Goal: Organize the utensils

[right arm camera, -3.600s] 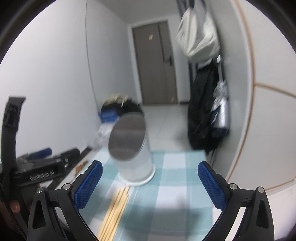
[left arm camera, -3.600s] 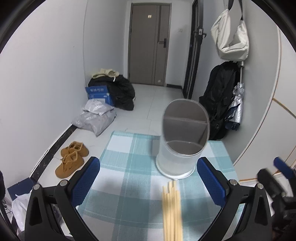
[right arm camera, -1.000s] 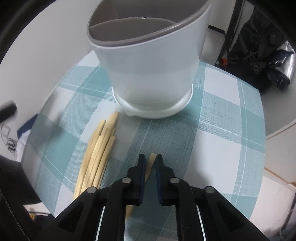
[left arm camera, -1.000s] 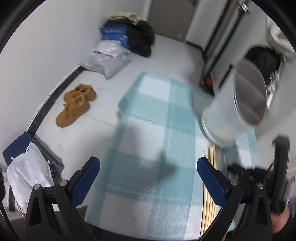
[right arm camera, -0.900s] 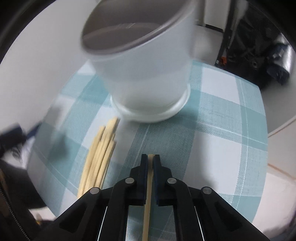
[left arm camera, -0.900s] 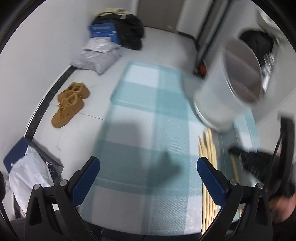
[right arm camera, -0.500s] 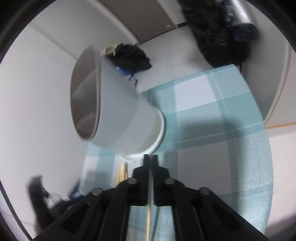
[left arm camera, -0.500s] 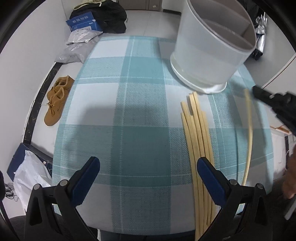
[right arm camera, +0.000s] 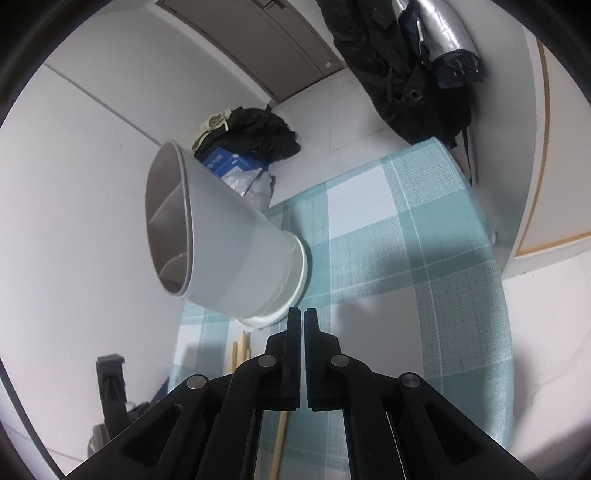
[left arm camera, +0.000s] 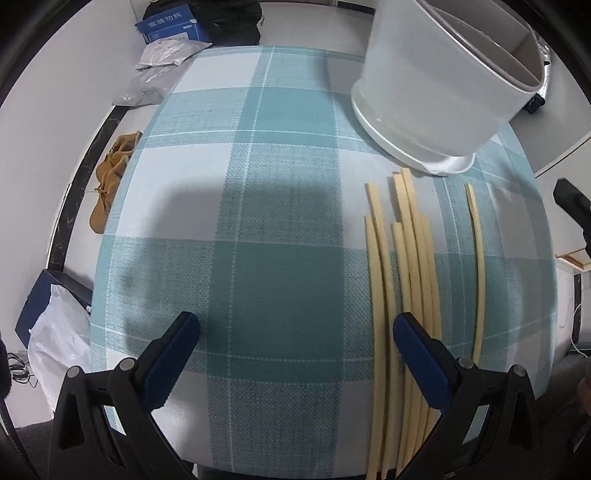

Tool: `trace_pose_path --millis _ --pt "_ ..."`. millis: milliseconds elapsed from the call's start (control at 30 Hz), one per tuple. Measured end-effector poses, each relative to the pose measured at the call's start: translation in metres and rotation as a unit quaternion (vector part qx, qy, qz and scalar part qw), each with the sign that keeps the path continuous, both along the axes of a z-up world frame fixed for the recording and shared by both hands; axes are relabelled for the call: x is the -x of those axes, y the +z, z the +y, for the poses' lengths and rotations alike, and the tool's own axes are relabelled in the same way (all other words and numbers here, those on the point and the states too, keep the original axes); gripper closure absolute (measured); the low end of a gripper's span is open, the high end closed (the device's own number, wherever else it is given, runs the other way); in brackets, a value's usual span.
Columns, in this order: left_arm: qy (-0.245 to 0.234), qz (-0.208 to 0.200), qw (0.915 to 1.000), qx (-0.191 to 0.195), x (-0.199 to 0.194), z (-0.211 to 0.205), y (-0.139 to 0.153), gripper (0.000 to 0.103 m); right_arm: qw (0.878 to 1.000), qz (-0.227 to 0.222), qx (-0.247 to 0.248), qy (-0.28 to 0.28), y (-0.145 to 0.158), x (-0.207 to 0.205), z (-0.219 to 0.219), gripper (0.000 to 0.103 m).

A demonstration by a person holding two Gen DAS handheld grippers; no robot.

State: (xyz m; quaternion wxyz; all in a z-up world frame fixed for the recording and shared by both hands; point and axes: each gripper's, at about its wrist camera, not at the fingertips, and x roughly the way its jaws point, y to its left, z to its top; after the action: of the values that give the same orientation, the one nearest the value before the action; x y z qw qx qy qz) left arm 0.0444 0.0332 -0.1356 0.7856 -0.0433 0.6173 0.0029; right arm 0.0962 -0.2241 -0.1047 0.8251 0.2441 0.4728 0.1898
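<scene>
The table point(left arm camera: 258, 221) is covered by a teal and white checked cloth, and the white utensil holder point(left arm camera: 436, 92) stands upright near its far right corner, its grey inside split by a divider into compartments; what the compartments hold cannot be seen. A bundle of pale chopsticks point(left arm camera: 410, 277) lies flat on the right half of the table. It runs from the near edge towards the holder, and the farthest tips stop just short of the holder's base rim. A single chopstick point(left arm camera: 479, 273) lies apart from the bundle, closer to the right edge and roughly parallel to it, with a strip of cloth between the two. The left gripper point(left arm camera: 295, 350) hovers over the near part of the table with its jaws wide apart and nothing between them; its right-hand blue pad sits over the near part of the bundle, though the view does not show whether it touches. The right gripper point(right arm camera: 303, 314) points at the foot of the holder, and its jaws are drawn almost together, leaving only a thin slit with nothing visible in it. In the left wrist view its black tip shows beyond the right edge of the table, clear of the single chopstick. On the floor past the left edge are a pair of tan shoes point(left arm camera: 110, 177), a white plastic bag point(left arm camera: 59, 343) and a blue box point(left arm camera: 168, 26).
</scene>
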Motion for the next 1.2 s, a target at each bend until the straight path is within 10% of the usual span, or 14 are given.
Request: trace_pose_path --millis 567,900,1200 --pt "-0.008 0.001 0.9993 -0.037 -0.007 -0.015 -0.003 0.004 1.000 -0.001 0.029 0.004 0.002 0.013 0.006 0.089" --pt "-0.034 -0.013 0.9990 -0.024 -0.026 -0.033 0.005 0.092 0.999 0.001 0.049 0.015 -0.002 0.016 0.011 0.071" --pt "-0.028 -0.017 0.9993 0.020 -0.034 -0.011 0.004 0.102 0.991 -0.003 0.125 0.057 -0.011 0.020 0.043 0.061"
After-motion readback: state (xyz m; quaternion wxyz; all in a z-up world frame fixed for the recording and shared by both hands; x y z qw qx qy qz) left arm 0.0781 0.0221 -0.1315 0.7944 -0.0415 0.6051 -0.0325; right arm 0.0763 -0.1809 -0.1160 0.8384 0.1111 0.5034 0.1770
